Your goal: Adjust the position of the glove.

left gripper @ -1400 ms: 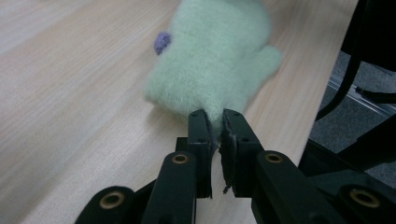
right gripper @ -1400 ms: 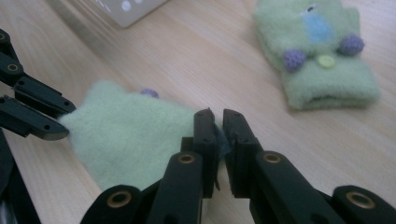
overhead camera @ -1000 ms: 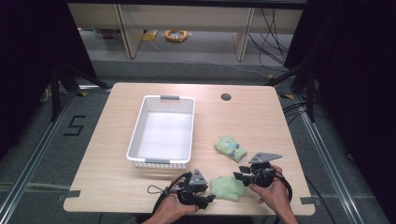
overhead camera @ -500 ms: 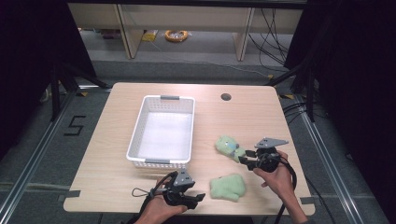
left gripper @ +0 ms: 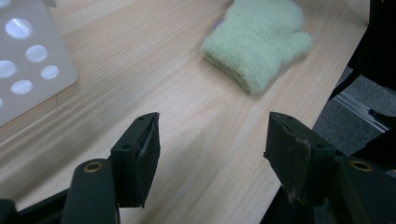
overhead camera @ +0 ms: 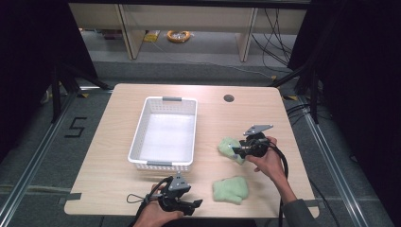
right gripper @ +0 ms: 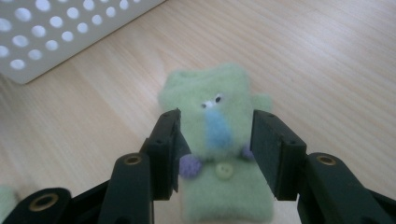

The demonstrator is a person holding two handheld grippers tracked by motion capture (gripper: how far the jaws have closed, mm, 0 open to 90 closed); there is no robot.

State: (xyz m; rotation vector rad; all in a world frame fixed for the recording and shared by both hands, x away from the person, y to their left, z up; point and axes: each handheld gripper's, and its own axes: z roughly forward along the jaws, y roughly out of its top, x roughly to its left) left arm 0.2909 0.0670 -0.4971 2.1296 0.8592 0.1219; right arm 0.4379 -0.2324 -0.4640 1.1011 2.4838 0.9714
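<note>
Mittens (overhead camera: 230, 190): two green; one basket (overhead camera: 142, 166). Left gripper (overhead camera: 191, 205) wide, empty; right gripper (overhead camera: 235, 150) straddling decorated mitten (right gripper: 217, 154), unclosed.

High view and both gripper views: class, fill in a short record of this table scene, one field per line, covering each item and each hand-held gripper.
table: light wood tabletop
basket: white perforated basket, nothing visible inside
near mitten: plain green mitten, lying flat by the front edge
far mitten: green mitten with a face, button and blue patch showing
left hand-held gripper: open, jaws wide over bare wood, short of the near mitten
right hand-held gripper: open, jaws either side of the far mitten, not yet closed on it
</note>
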